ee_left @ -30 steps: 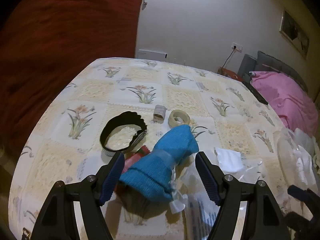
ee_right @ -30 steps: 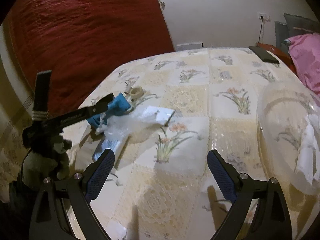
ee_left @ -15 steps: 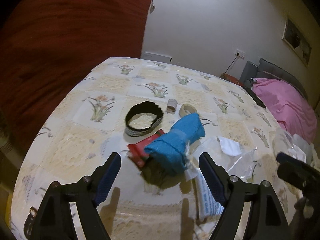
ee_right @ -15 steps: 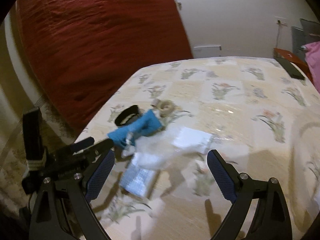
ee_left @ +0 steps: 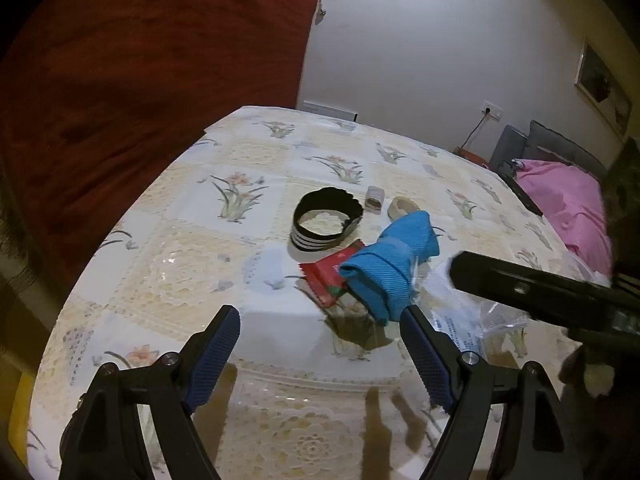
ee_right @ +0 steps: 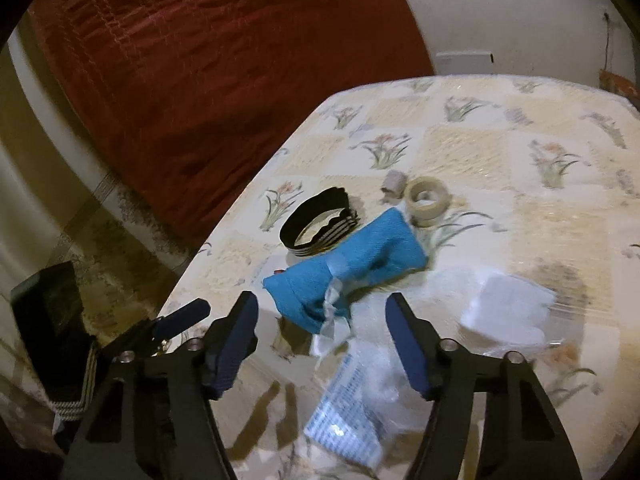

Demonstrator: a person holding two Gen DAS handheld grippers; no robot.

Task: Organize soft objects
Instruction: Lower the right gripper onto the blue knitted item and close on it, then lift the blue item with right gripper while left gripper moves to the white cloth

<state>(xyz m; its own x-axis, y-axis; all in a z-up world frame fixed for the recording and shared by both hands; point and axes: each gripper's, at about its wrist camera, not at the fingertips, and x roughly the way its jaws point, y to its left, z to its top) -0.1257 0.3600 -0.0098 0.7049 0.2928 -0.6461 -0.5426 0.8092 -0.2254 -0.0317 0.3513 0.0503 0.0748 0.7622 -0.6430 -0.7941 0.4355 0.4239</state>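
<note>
A blue knitted cloth (ee_left: 392, 264), tied round its middle with a clear band, lies on the floral tablecloth (ee_left: 240, 264), partly over a red packet (ee_left: 328, 276). My left gripper (ee_left: 318, 320) stands open just short of it, holding nothing. In the right wrist view the same blue cloth (ee_right: 348, 272) lies just beyond my open right gripper (ee_right: 322, 308), a white ribbon (ee_right: 332, 320) trailing from it between the fingers. A black headband with white stripes (ee_left: 326, 224) stands behind the cloth.
A tape roll (ee_right: 428, 200) and a small grey roll (ee_right: 394, 184) sit behind the cloth. A clear plastic bag with a white pad (ee_right: 508, 308) and a printed packet (ee_right: 344, 420) lie to its right. A red curtain (ee_right: 200, 60) hangs left; pink bedding (ee_left: 568, 208) is far right.
My left gripper has drawn back and risen away from the blue cloth, which stays on the table. My right gripper has swung left and come in close to the cloth.
</note>
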